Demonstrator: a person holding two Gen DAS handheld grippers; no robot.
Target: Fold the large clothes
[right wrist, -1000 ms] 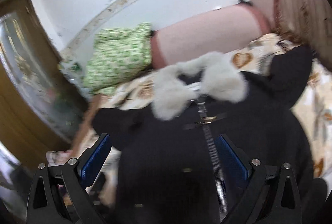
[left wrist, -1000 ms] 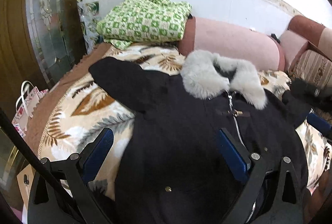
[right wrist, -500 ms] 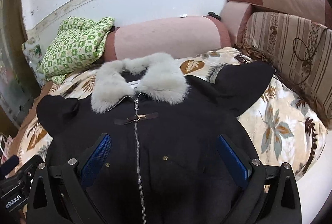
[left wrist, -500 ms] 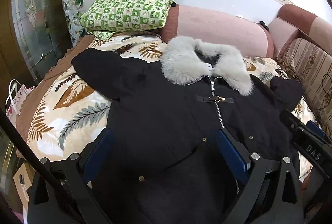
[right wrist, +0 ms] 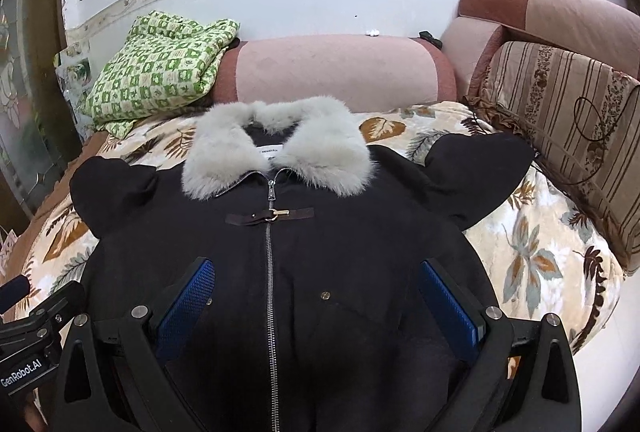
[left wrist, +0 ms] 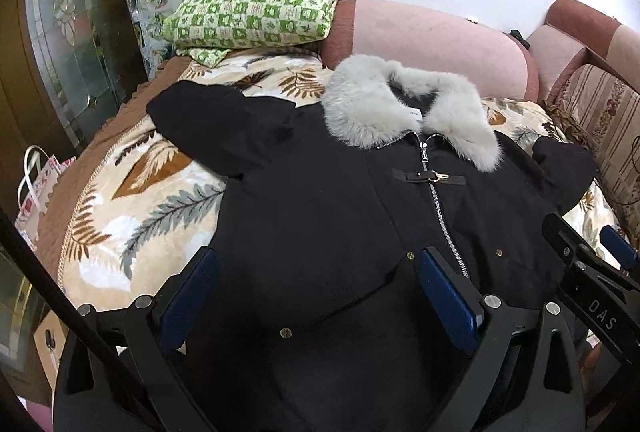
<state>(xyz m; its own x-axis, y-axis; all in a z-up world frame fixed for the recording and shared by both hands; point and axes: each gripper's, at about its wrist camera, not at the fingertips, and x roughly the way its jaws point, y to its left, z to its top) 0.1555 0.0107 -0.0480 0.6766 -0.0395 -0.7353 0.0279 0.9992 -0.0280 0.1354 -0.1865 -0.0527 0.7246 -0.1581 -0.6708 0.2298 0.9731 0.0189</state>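
Note:
A black coat (left wrist: pixel 328 208) with a grey fur collar (left wrist: pixel 404 112) lies face up and zipped on the leaf-patterned bed cover, sleeves spread to both sides. It also shows in the right wrist view (right wrist: pixel 280 252), collar (right wrist: pixel 276 148) at the far end. My left gripper (left wrist: pixel 316 276) is open above the coat's lower left front. My right gripper (right wrist: pixel 316 284) is open above the coat's lower middle, straddling the zipper. Each gripper shows at the edge of the other's view. Neither holds anything.
The bed cover (left wrist: pixel 132 200) (right wrist: pixel 532 252) shows on both sides of the coat. A green checked quilt (right wrist: pixel 160 68) and a pink bolster (right wrist: pixel 340 68) lie at the head. A striped cushion (right wrist: pixel 568 120) stands at right. A glass door (left wrist: pixel 64 44) and bags (left wrist: pixel 36 184) are at left.
Both grippers have pulled back and steadied, bringing the whole coat into view. The right wrist view has swung level and centred on the zipper. The coat has not moved.

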